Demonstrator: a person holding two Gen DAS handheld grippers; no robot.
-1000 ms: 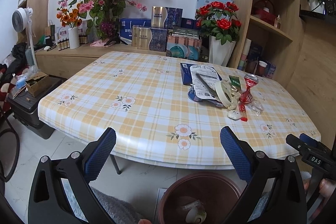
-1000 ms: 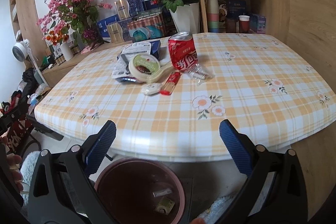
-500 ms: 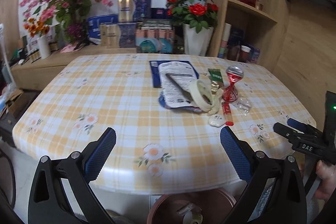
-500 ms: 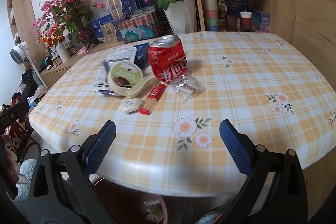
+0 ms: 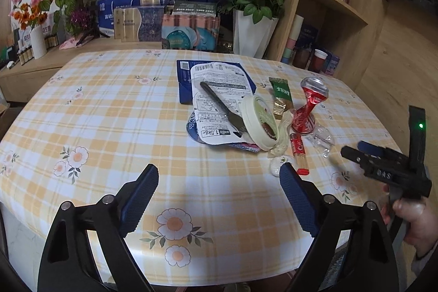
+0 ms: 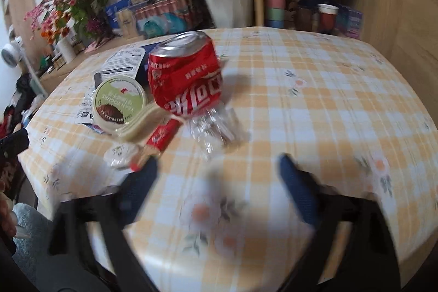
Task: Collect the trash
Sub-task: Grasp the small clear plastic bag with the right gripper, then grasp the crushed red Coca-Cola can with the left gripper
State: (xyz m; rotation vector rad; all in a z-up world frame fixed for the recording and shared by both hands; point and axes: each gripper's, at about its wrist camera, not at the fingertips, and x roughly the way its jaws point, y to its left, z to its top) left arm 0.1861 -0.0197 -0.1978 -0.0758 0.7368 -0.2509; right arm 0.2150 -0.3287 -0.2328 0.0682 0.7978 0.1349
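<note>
Both grippers – left (image 5: 219, 190), right (image 6: 216, 177) – hanging wide open, empty. Eyeing can (image 6: 186, 78) – crushed, light, slippery; pinching dented waist.

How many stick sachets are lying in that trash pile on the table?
2: a green sachet behind the yogurt lid, left of the crushed can; a red sachet in front of the can. Others may be hidden under wrappers.

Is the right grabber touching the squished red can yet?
Apart. In the right wrist view the open right gripper sits nearer the camera than the red can, with clear crinkled plastic and bare tablecloth between them.
</note>
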